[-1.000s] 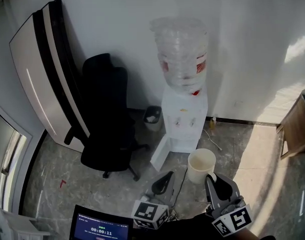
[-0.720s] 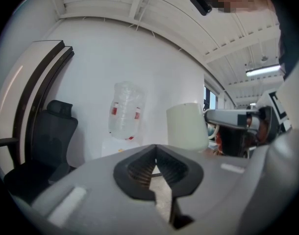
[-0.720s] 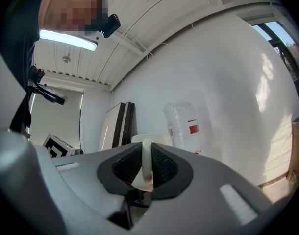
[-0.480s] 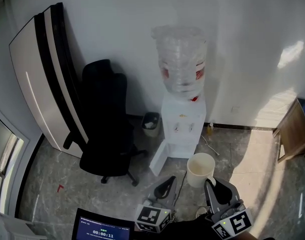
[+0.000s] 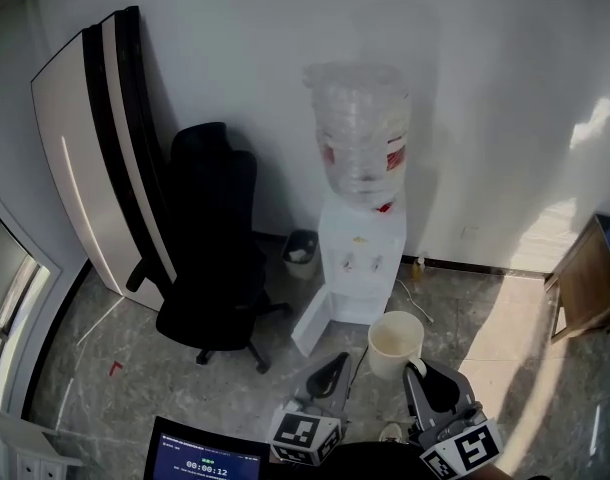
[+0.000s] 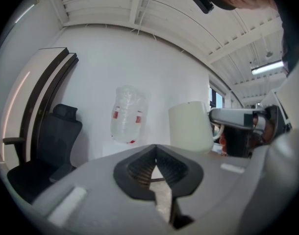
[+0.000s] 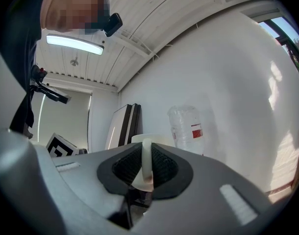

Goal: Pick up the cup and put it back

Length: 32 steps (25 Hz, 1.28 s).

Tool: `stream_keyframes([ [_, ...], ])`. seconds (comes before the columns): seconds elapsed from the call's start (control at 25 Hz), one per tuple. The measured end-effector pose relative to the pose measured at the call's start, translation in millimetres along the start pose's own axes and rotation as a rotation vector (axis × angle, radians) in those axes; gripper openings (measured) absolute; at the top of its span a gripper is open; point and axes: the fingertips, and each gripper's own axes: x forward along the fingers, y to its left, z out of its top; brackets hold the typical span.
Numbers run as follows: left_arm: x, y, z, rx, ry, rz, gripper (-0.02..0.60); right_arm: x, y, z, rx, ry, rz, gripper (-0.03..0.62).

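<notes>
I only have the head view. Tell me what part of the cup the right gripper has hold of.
Observer: The right gripper view shows the right gripper shut on the cup's handle, with the thin white loop pinched between its jaws.
Operator: Now report the left gripper's jaws.
Observer: In the left gripper view, the left gripper is shut. Its tips touch and nothing is between them.
Operator: Check the cup's tilt from the side.
Observer: Seen from the left gripper view, the cup is upright, not tipped.
</notes>
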Motion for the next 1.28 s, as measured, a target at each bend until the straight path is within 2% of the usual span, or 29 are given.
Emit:
stream_keyframes([
  [0.24,9,-11,-4,0.019,0.012,0.014,0.005,-5,-15,-1,0.02,0.002,0.017,0.048],
  [0.52,13,-14,-1,0.017,-0.006,0.032,0.005,-9,-34,-2,-0.018,-0.018,0.001,0.048],
  [1.28,-1,-27,-3,0.034,0.006,0.033,0.005,-21,-27,2,-0.007,-0.025,0.014,0.048],
])
